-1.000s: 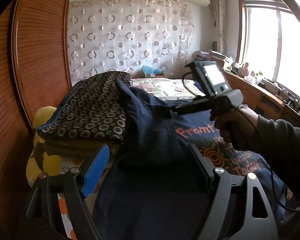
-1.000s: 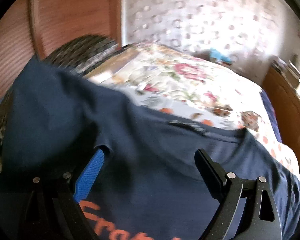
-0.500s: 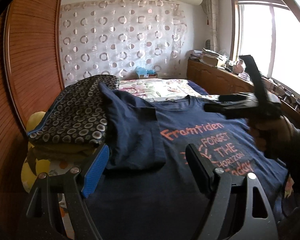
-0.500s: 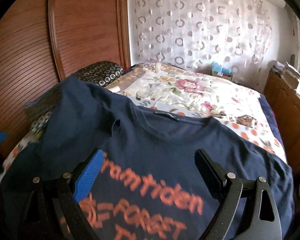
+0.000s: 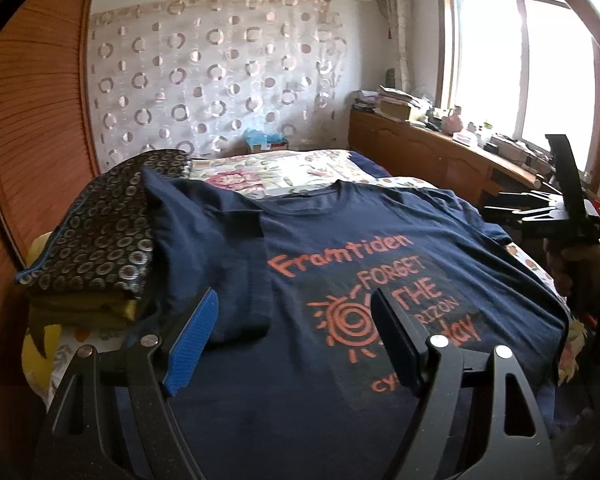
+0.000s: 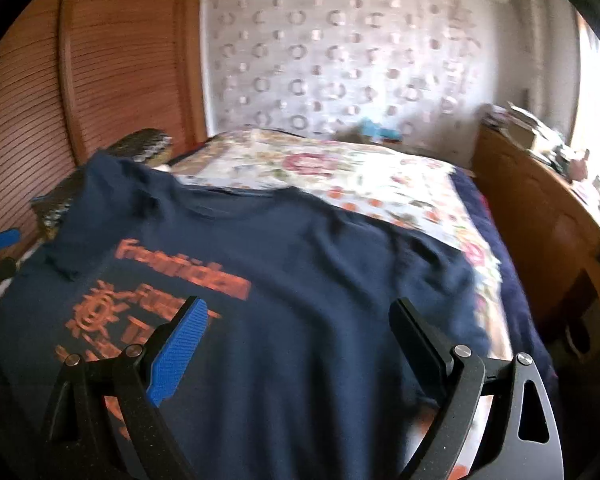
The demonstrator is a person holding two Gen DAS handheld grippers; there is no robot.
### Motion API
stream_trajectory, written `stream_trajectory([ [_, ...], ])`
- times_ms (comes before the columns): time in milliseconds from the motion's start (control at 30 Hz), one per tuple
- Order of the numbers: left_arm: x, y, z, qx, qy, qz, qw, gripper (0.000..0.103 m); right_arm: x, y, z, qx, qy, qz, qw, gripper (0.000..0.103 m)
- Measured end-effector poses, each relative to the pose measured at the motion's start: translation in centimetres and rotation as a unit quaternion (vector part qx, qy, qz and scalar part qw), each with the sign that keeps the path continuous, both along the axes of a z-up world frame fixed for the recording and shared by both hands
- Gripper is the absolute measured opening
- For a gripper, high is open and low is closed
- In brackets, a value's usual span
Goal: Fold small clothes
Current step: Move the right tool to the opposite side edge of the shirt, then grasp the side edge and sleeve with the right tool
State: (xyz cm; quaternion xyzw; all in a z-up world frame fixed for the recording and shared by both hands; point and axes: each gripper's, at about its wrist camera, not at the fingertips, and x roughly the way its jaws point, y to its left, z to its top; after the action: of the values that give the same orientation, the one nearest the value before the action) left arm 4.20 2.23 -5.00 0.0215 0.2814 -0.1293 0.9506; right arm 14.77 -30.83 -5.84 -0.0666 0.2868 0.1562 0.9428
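A navy T-shirt (image 5: pixel 340 240) with orange print lies face up on the bed; it also shows in the right wrist view (image 6: pixel 300 264). Its left sleeve (image 5: pixel 212 264) is folded in over the body. My left gripper (image 5: pixel 296 308) is open and empty above the shirt's lower left part. My right gripper (image 6: pixel 300 316) is open and empty above the shirt's right half. The right gripper also shows at the right edge of the left wrist view (image 5: pixel 548 212), held in a hand beside the shirt.
A stack of folded cloth with a ring-patterned top (image 5: pixel 96 236) lies left of the shirt. The floral bedspread (image 6: pixel 360 176) stretches behind it. A wooden wall (image 5: pixel 28 140) stands left, a cluttered wooden cabinet (image 5: pixel 440 152) runs along the right under the window.
The right gripper let go of the left sleeve, leaving it folded over the body, and swung away to the shirt's right side. The left gripper backed off a little.
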Motion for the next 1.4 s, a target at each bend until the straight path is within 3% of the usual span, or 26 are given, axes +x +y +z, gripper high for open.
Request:
stream_trajectory([
  [333, 2.5, -2.7, -1.7, 0.03, 0.041, -0.024, 0.9984, 0.079, -0.5, -7.9, -4.0, 0.01, 0.046, -0.092, 0.995, 0.093],
  [533, 4.0, -4.1, -2.6, 0.038, 0.07, -0.048, 0.9956, 0.079, 1.4, -10.4, -5.7, 0.039, 0.09, -0.107, 0.989, 0.093],
  [700, 5.5, -5.5, -3.7, 0.063, 0.095, -0.062, 0.9915, 0.079, 3.0, -11.0, -4.9, 0.062, 0.106, -0.102, 0.987, 0.091],
  [933, 7.4, -6.1, -5.0, 0.076, 0.137, -0.072, 0.985, 0.079, 4.4, -12.0, -3.9, 0.071, 0.122, -0.097, 0.985, 0.058],
  [1267, 7.8, -6.0, -5.6, 0.074, 0.157, -0.078, 0.9818, 0.084, 4.4, -12.6, -3.6, 0.068, 0.131, -0.111, 0.983, 0.031],
  [1367, 8.0, -6.0, -5.7, 0.074, 0.157, -0.077, 0.9819, 0.085, 4.2, -12.4, -3.3, 0.043, 0.112, -0.113, 0.986, 0.007],
  [1400, 7.9, -6.0, -5.7, 0.074, 0.157, -0.076, 0.9819, 0.085, 4.0, -12.4, -2.9, 0.053, 0.103, -0.107, 0.988, 0.006],
])
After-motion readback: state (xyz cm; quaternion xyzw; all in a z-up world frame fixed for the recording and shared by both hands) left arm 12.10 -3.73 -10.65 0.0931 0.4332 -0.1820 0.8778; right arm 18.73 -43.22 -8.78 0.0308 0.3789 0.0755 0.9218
